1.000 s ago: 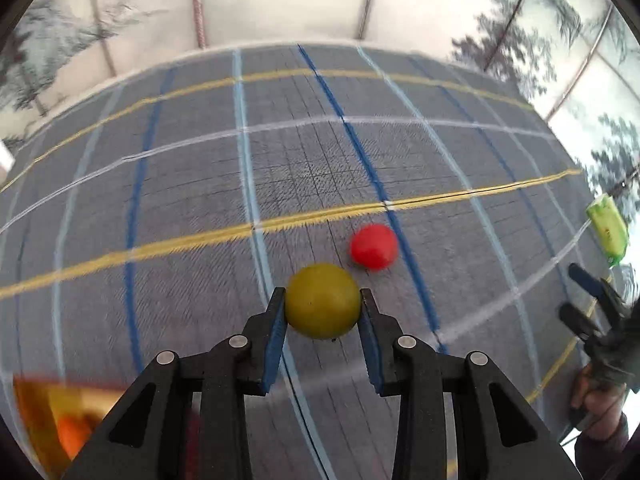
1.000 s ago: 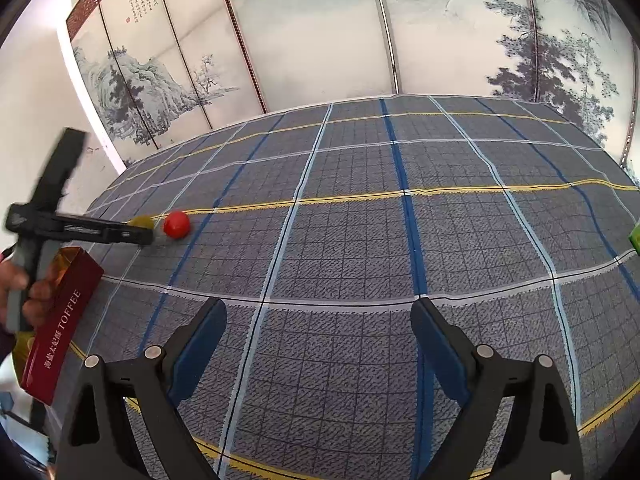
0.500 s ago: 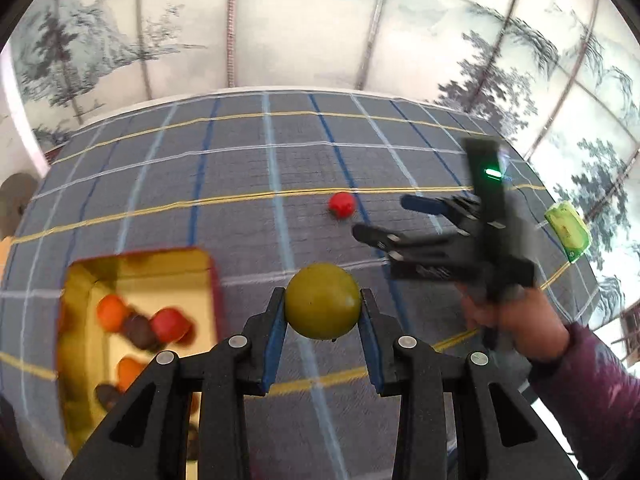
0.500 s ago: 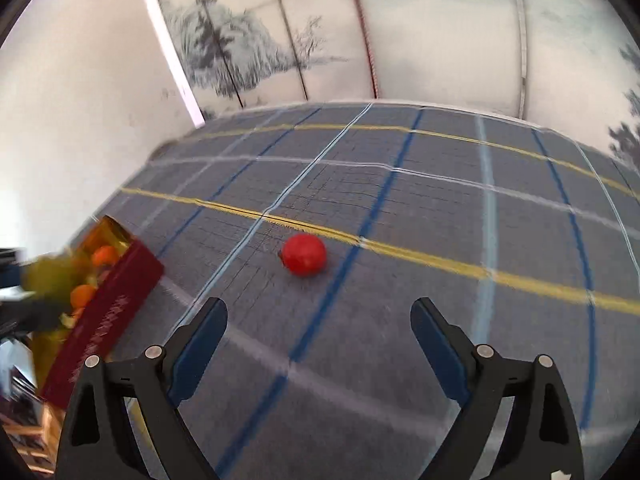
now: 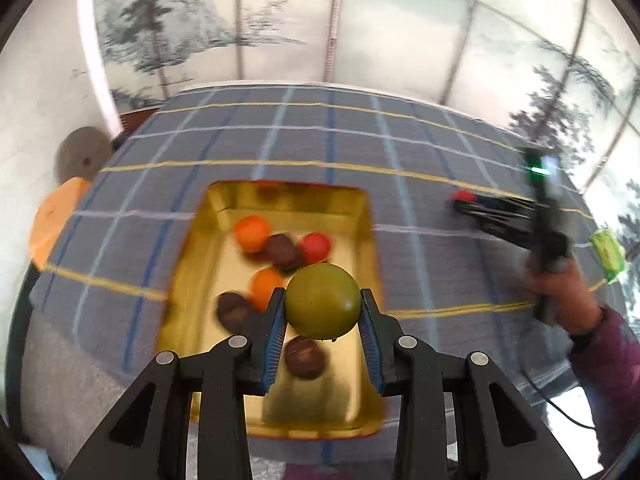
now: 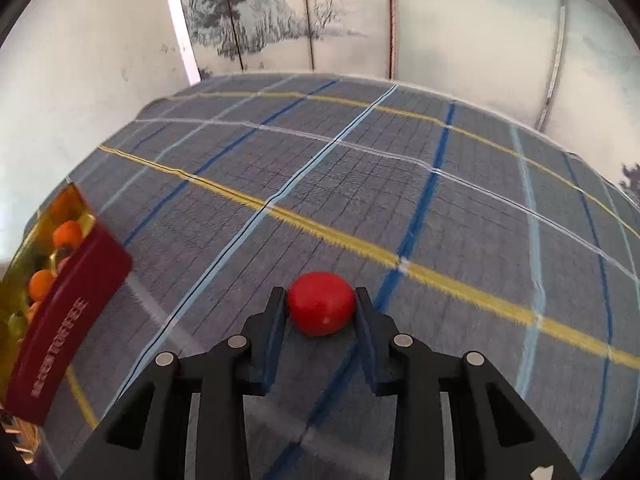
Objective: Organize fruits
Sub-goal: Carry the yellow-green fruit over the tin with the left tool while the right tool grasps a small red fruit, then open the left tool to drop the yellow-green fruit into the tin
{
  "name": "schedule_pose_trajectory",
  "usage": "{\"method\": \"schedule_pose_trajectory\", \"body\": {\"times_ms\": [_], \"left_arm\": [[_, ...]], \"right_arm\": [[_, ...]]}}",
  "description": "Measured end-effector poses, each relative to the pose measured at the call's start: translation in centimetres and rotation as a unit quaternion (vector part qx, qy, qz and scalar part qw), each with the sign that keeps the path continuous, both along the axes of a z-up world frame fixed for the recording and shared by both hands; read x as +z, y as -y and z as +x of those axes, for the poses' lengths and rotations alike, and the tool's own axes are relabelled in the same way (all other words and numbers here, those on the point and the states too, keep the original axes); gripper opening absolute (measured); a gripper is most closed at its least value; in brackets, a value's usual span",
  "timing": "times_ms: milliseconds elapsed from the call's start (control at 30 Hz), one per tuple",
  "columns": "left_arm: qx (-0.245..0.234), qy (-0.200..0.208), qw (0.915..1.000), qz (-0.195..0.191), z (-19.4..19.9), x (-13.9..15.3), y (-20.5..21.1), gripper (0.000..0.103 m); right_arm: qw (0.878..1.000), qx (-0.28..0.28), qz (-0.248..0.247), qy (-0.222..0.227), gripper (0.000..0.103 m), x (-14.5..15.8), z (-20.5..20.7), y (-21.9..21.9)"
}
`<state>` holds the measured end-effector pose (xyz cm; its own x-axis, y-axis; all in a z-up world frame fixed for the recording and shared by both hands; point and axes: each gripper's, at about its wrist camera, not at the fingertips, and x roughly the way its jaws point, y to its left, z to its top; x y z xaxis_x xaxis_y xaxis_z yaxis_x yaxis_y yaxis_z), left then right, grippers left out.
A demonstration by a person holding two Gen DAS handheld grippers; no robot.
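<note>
Holding the green fruit (image 5: 322,301) pinched across its middle in my left tool (image 5: 322,322) above the gold tin (image 5: 362,216), I'm closing the right tool (image 6: 321,312) around the red fruit (image 6: 321,303) on the table (image 6: 400,184); both look small, smooth, rigid, likely slippery.

Both grippers are black, with blue ribbed fingers (image 5: 275,330) and silver screws (image 5: 237,341) at the joints. The right gripper (image 5: 464,198) shows a green light; the sleeve (image 5: 608,364) is purple.
</note>
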<state>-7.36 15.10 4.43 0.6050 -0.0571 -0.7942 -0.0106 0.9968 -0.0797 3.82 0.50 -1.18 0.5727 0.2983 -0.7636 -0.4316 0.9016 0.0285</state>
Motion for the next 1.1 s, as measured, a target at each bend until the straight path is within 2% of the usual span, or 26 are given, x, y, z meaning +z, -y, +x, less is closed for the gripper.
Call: {"method": "schedule_pose_trajectory", "body": {"times_ms": [133,333,567,733,900,1100], "left_arm": [[0.016,-0.002,0.9998,0.011,-1.3,-1.2,-1.6,0.036],[0.024,-0.002,0.9996,0.016,-2.3,-2.6,-2.4,0.036],[0.029,0.010,0.9993,0.020,-1.8,-2.5,-3.7,0.036],[0.016,0.017,0.9988,0.043,0.7,-2.7,-4.2,0.037],[0.011,0.009,0.9973,0.072,3.6,-4.1,-4.4,0.037],[0.015,0.007,0.9949,0.099,5.0,-5.5,-4.7,0.037]], "right_arm": [[0.999,-0.012,0.022,0.022,0.031,1.2,-5.3,1.5],[0.997,-0.055,0.036,0.032,0.031,0.7,-9.8,3.9],[0.996,-0.077,0.024,0.030,0.031,0.5,-10.4,4.3],[0.997,-0.073,0.011,0.027,0.031,0.3,-10.4,3.8],[0.996,-0.081,0.015,0.023,0.031,0.3,-10.2,4.1],[0.996,-0.085,0.012,0.017,0.031,0.0,-9.8,4.1]]}}
